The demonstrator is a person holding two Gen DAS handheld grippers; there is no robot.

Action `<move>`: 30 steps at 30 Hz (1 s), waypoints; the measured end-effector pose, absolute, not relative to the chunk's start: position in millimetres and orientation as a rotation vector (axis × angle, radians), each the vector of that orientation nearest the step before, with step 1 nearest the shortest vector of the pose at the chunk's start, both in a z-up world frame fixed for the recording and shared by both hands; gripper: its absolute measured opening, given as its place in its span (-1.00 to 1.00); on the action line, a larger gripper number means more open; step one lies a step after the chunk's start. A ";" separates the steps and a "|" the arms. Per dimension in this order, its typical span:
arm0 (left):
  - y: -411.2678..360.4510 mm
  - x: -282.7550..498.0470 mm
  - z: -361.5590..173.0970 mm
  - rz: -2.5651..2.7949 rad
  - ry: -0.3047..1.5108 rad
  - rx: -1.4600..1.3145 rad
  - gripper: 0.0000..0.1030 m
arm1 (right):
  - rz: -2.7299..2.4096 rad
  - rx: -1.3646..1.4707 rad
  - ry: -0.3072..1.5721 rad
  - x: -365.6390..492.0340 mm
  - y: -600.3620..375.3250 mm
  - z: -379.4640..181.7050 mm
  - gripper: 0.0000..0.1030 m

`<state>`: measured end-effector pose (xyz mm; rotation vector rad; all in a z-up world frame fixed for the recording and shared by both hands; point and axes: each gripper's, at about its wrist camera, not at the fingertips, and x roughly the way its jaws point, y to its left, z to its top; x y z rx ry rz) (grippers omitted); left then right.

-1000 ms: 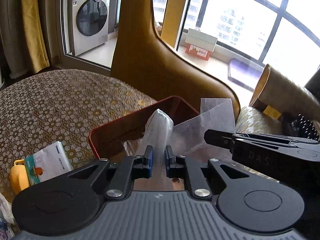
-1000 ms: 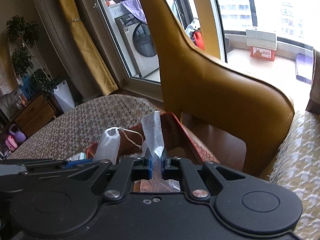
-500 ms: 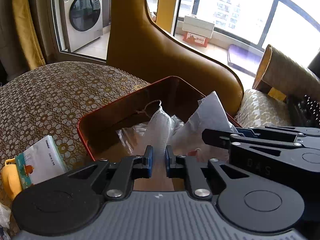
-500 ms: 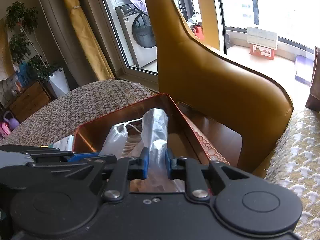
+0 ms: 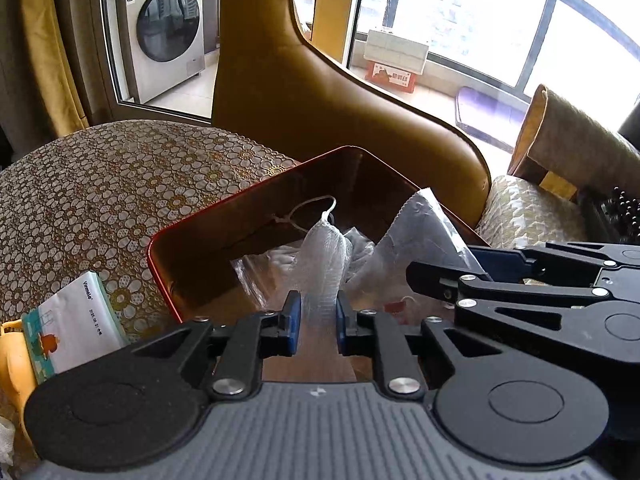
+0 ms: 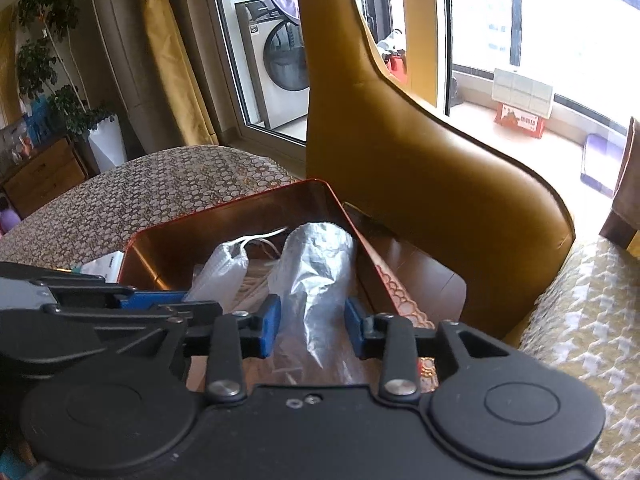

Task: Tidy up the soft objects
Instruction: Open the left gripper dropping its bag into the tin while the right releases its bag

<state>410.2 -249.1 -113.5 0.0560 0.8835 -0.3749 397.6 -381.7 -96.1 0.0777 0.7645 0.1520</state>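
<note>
A red tin box (image 5: 224, 206) with a coppery inside stands on the patterned table. My left gripper (image 5: 316, 322) is over the box, jaws a little apart, with a white face mask (image 5: 324, 256) standing between the pads. My right gripper (image 6: 312, 320) has its jaws wide apart around a clear plastic packet (image 6: 312, 272), which rests in the box (image 6: 224, 204). The packet also shows in the left wrist view (image 5: 424, 232), beside the right gripper (image 5: 460, 276). The mask shows in the right wrist view (image 6: 224, 268), left of the packet.
A brown leather chair back (image 5: 320, 92) rises just behind the box. A tissue pack (image 5: 72, 320) and a yellow object (image 5: 12, 360) lie on the tablecloth (image 5: 100, 184) to the left. A houndstooth cushion (image 6: 580, 328) sits at right.
Both grippers have come down into the box with their loads. The right jaws went from shut on the packet to wide apart. The left jaws have widened slightly around the mask.
</note>
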 end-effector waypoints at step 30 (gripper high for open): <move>-199.3 331.1 -41.0 -0.378 0.724 0.024 0.18 | 0.227 0.061 0.645 315.4 -365.7 -26.7 0.22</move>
